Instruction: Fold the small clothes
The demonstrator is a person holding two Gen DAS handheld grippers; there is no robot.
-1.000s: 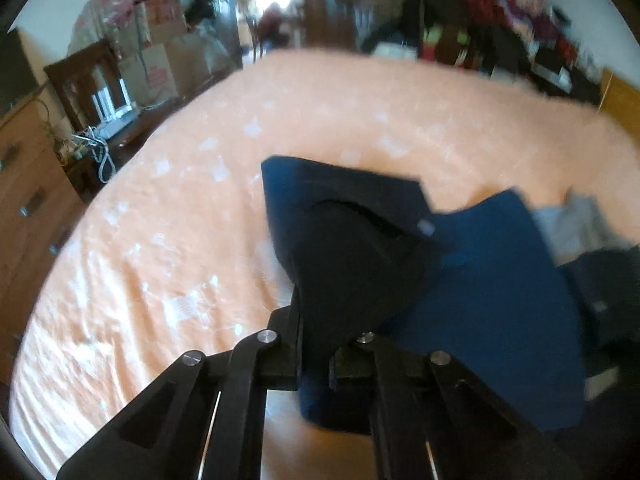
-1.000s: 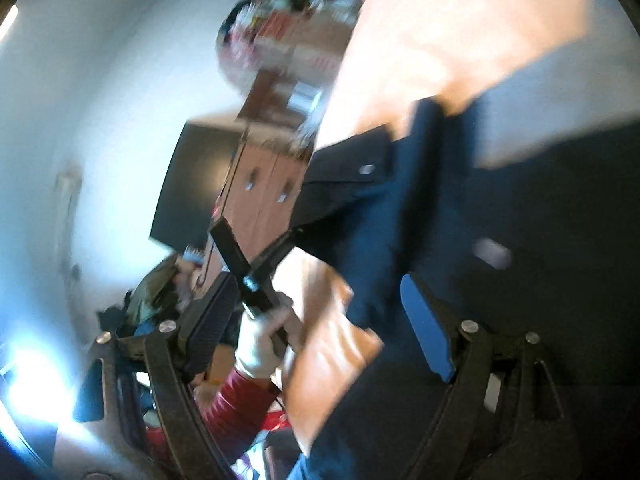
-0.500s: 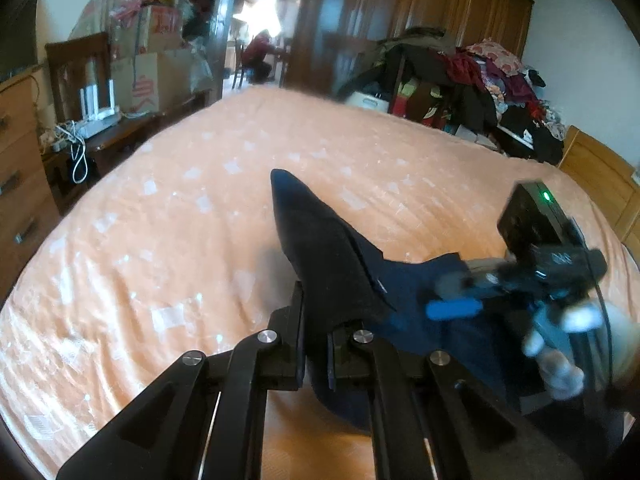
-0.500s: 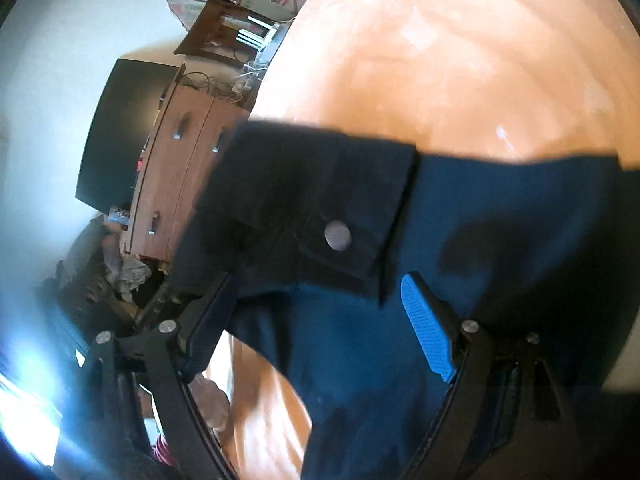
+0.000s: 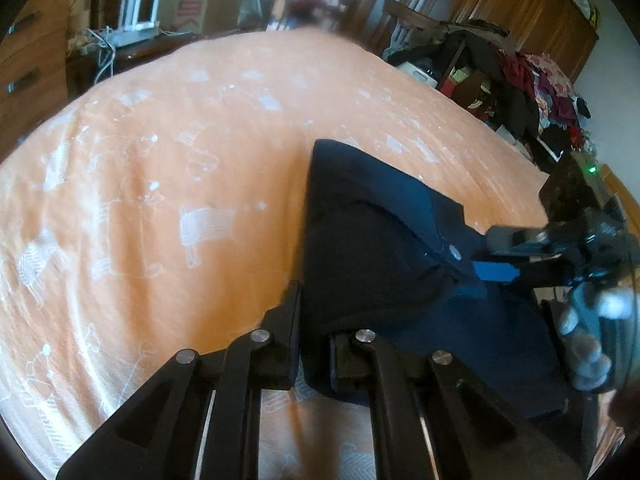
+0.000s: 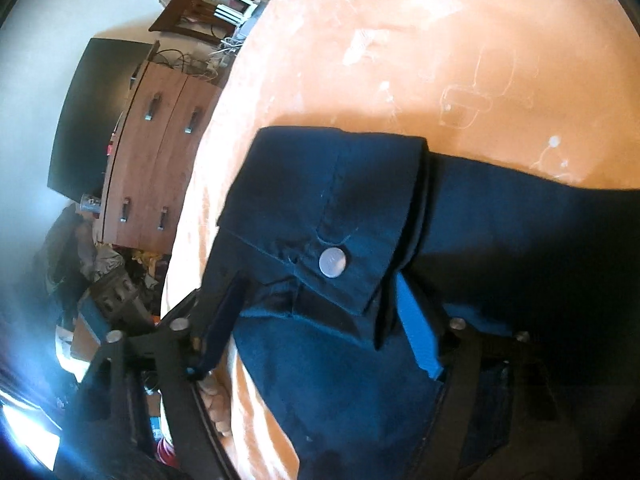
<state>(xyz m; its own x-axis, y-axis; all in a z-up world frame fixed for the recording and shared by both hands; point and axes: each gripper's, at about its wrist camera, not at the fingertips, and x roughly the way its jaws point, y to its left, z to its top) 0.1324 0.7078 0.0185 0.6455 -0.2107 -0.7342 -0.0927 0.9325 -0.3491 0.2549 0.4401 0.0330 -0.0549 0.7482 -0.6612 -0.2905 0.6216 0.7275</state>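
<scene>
While left tool (image 5: 314, 334) pinches navy twill garment (image 5: 372, 240), right tool (image 6: 316, 320) gapes over its flat snap-button flap (image 6: 320, 216).

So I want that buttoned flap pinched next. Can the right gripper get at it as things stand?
Probably yes. The right gripper is open, and the flap with its button lies just ahead of its fingers, with nothing covering it.

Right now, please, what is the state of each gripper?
Left gripper: closed on the dark navy garment.
Right gripper: open, fingers either side of the garment's buttoned flap, not clamped.
</scene>
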